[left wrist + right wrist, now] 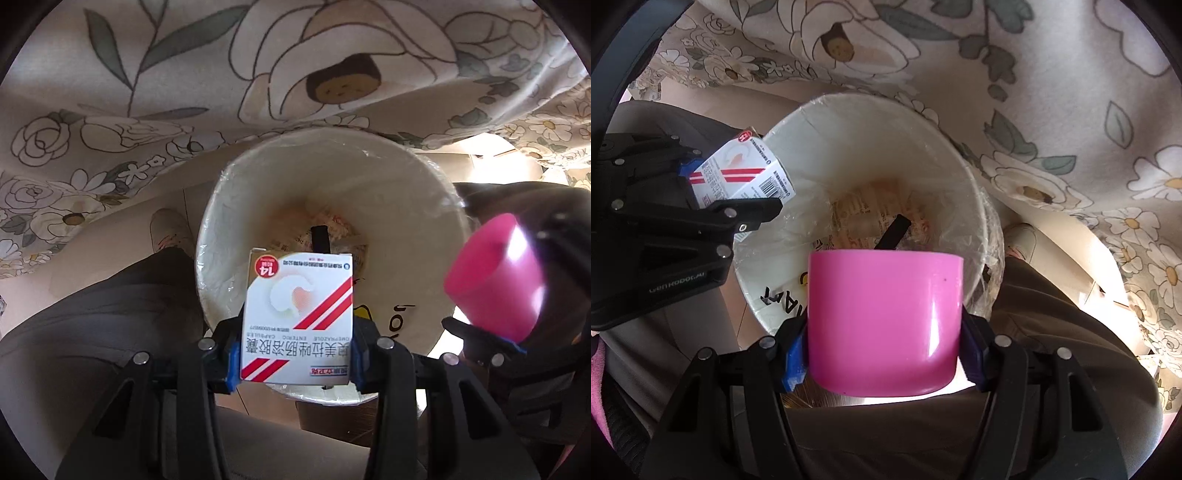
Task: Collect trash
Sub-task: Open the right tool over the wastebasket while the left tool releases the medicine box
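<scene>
A white medicine box with red stripes sits between the blue pads of my left gripper, which is shut on it and points down over the white bin. My right gripper is shut on a pink cup, held above the same bin. The bin has a clear liner and holds printed wrappers and a black strip at the bottom. In the right wrist view the left gripper with the box hangs over the bin's left rim. The pink cup shows at the right of the left wrist view.
A floral cloth hangs down behind the bin and along the right. A person's dark trouser leg and a light shoe stand left of the bin. Pale floor lies around it.
</scene>
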Demonstrator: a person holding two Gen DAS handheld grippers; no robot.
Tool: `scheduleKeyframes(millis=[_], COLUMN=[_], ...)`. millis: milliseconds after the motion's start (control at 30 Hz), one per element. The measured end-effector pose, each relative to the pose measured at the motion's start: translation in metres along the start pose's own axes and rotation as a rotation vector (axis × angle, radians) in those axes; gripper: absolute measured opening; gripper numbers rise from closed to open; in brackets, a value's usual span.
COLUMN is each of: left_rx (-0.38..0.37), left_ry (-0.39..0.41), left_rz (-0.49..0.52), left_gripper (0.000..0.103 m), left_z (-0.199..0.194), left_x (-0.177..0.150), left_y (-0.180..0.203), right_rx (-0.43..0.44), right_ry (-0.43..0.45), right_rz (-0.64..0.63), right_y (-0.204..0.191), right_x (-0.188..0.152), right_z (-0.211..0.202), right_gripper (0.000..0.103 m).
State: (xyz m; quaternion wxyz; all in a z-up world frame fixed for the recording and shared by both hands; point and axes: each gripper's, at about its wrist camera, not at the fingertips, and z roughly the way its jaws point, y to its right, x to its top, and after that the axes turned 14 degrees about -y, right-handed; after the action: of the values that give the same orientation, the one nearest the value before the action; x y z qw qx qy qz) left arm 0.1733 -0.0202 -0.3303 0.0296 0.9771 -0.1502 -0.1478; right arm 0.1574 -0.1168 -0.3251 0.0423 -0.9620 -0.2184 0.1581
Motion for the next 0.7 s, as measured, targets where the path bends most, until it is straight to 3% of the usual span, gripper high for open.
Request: scheduleKeyframes(millis=[700], left_rx=[-0.158], left_ry=[-0.195], left_rz=[-0.135], left_gripper=[0.046], left_z=[0.076], left_x=[0.044], left_y=[-0.018], right_rx=[0.142], right_ry=[-0.175], right_rz=[0.079], right_y=[0.002], right_x=[0.038], right_z=[0.064], right_gripper=[0.066])
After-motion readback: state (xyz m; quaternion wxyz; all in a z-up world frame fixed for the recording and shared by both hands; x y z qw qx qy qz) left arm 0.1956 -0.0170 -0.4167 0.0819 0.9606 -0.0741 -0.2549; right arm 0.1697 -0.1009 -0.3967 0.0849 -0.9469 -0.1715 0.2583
